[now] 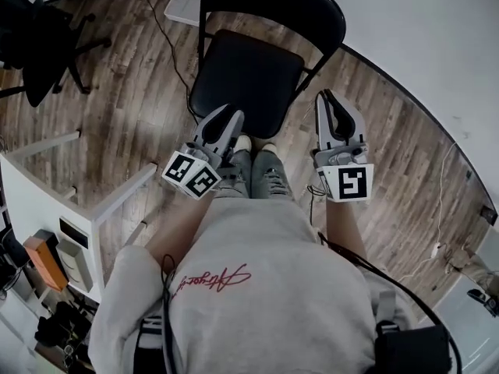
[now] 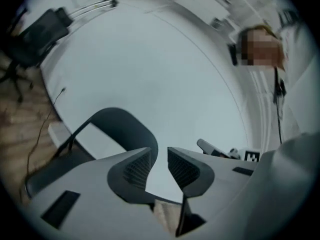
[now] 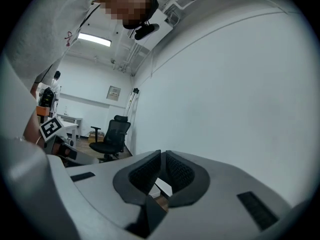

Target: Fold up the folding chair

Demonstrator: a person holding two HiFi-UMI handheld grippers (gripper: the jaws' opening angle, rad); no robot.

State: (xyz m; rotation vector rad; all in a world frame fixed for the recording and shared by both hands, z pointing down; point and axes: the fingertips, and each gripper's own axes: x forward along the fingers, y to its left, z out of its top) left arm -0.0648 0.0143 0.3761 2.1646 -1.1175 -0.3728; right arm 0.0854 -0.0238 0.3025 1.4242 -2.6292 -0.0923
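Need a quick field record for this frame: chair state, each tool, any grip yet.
chair: black metal folding chair, unfolded, standing on wood plank floor
left tool: at the chair's near left corner, jaws slightly apart, nothing between them
right tool: by the chair's right side, jaws together, empty
grip: neither tool grips the chair
background: black office chair, far left

We take this for an office: black mesh swivel chair (image 3: 111,135), white flat-topped desk (image 1: 39,201), brown wood-plank floor (image 1: 129,111), bright ceiling strip light (image 3: 94,39).
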